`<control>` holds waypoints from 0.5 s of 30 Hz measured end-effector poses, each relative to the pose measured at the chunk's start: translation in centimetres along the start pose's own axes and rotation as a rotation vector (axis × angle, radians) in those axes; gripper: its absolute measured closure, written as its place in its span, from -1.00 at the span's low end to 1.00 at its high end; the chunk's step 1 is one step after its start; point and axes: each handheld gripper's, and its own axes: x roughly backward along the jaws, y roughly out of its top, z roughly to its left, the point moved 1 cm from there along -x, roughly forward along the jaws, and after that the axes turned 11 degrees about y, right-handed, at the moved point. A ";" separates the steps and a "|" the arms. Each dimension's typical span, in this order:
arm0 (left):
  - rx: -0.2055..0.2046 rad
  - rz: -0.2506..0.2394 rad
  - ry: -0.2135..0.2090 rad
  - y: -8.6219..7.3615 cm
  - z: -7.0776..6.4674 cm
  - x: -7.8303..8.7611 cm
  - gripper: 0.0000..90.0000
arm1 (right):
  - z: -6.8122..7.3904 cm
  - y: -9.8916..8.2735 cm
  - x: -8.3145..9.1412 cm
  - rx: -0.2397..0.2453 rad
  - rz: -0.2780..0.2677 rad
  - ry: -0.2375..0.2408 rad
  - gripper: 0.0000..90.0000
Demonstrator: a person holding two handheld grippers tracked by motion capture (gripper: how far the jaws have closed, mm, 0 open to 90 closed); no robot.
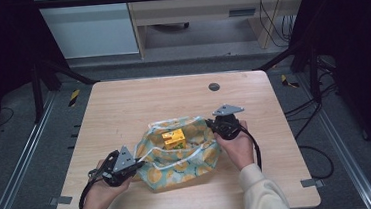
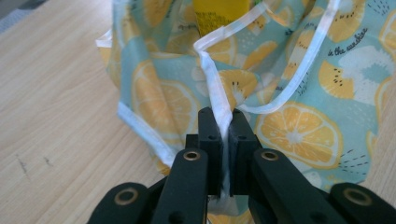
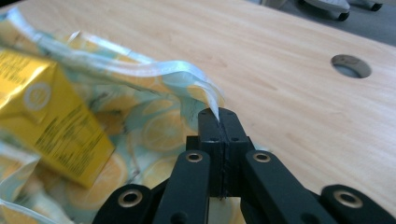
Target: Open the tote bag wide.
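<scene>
The cloth lies near the front middle of the table, a teal sheet printed with lemon slices and edged in white. On it, in the left gripper view, a line of small script reads "in the sunshine". A yellow box sits on the middle of the cloth; it carries dark print and a round white mark on one face, but the lettering is too fine to read.

The left gripper is clamped on the cloth's white hem at its near left side; in the left gripper view the hem runs up out of the closed jaws. The right gripper is pinched shut on the hem at the far right corner, and in the right gripper view a point of cloth pokes up from between the jaws. A hand backs each gripper, with pale sleeves at the front edge.

The table is light wood with rounded corners and a round cable hole near its far edge. It stands on grey carpet inside a dark metal frame, with rails along both sides. Beyond it are a pale cabinet and a wooden desk, with black cables hanging at the right.
</scene>
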 end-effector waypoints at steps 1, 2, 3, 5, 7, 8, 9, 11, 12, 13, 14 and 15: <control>0.009 0.003 -0.009 -0.1 -0.1 -0.1 0.93 | -0.3 0.2 0.0 -0.009 -0.006 -0.001 1.00; 0.001 0.017 -0.017 -0.2 -0.2 -0.3 0.93 | -0.6 0.2 -0.1 -0.018 -0.008 -0.001 1.00; -0.004 0.036 -0.027 -0.3 -0.3 -0.5 0.93 | -0.9 0.2 -0.2 -0.022 -0.006 -0.004 1.00; -0.037 0.095 -0.053 -0.8 -0.7 -1.1 0.93 | -1.4 -0.1 -0.6 -0.040 0.008 -0.008 1.00; -0.063 0.142 -0.064 -1.0 -0.9 -1.4 0.93 | -1.7 -0.7 -1.1 -0.050 0.034 -0.010 1.00; -0.072 0.156 -0.064 -1.2 -1.0 -1.6 0.93 | -1.9 -0.9 -1.3 -0.049 0.046 -0.009 1.00; -0.074 0.166 -0.060 -1.2 -1.0 -1.7 0.93 | -2.0 -1.2 -1.4 -0.055 0.057 -0.010 1.00; -0.078 0.176 -0.056 -1.3 -1.1 -1.8 0.93 | -2.5 -1.5 -1.8 -0.069 0.074 -0.009 1.00; -0.081 0.172 -0.051 -1.4 -1.1 -1.9 0.93 | -2.6 -1.7 -1.9 -0.073 0.074 -0.010 1.00; -0.083 0.174 -0.054 -1.4 -1.1 -1.9 0.93 | -2.7 -1.7 -2.0 -0.082 0.083 -0.010 1.00; -0.079 0.171 -0.058 -1.4 -1.2 -1.9 0.93 | -2.8 -1.8 -2.2 -0.080 0.085 -0.010 1.00; -0.080 0.167 -0.059 -1.4 -1.2 -1.8 0.93 | -2.9 -1.8 -2.3 -0.077 0.084 -0.012 1.00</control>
